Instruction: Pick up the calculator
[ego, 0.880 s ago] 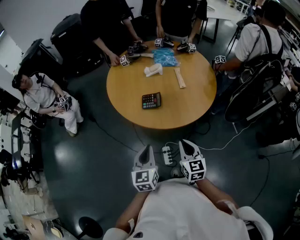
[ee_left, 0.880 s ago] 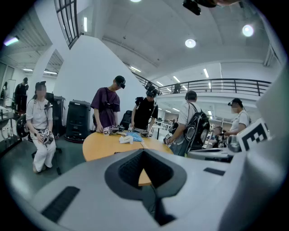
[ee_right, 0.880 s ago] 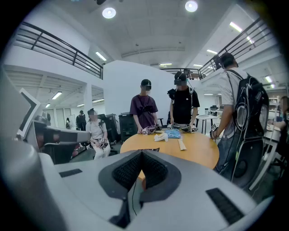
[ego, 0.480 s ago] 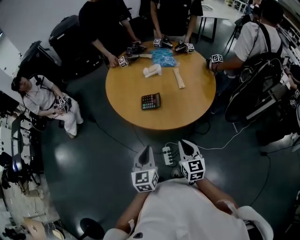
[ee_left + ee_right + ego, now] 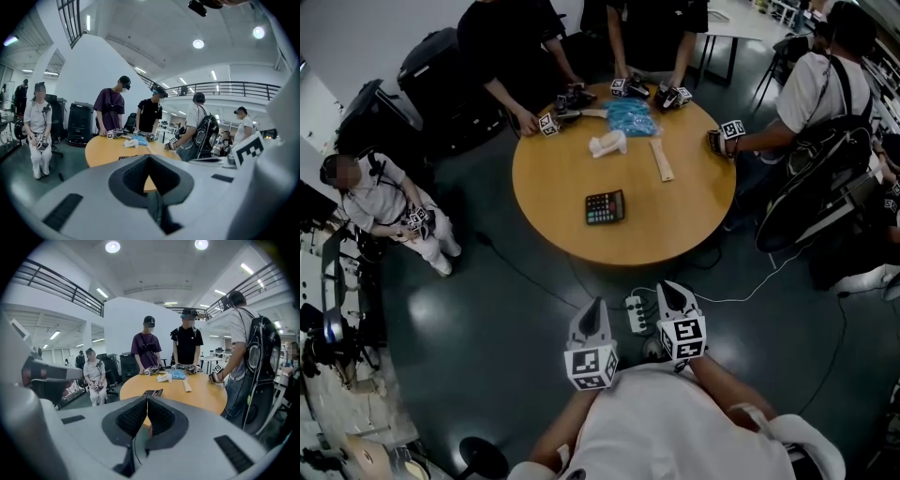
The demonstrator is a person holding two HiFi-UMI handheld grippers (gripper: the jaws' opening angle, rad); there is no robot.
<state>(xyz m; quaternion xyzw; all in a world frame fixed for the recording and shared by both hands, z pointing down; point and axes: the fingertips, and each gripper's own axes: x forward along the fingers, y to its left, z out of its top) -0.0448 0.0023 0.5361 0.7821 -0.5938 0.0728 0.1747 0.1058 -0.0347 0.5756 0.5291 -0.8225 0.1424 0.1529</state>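
Note:
The black calculator [image 5: 605, 207] lies flat on the round wooden table [image 5: 675, 220], towards its near left part. It also shows in the right gripper view as the calculator [image 5: 152, 393], just beyond the jaws, and its edge shows in the left gripper view [image 5: 127, 157]. My left gripper [image 5: 593, 305] and right gripper [image 5: 667, 287] hang side by side over the dark floor, well short of the table. Both point towards it. Each has its jaws closed together with nothing between them: left gripper [image 5: 149, 159], right gripper [image 5: 146, 399].
On the table's far side lie a blue bag [image 5: 630, 115], a white object [image 5: 607, 142] and a beige strip [image 5: 660, 156]. Several people stand round the far and right rim with marker-cube grippers. A person sits at left [image 5: 384, 202]. A power strip [image 5: 635, 310] and cable lie on the floor.
My two grippers have stayed put. The person at the right has brought a hand with its marker cube inward to the table's edge. The seated person at left has shifted a little.

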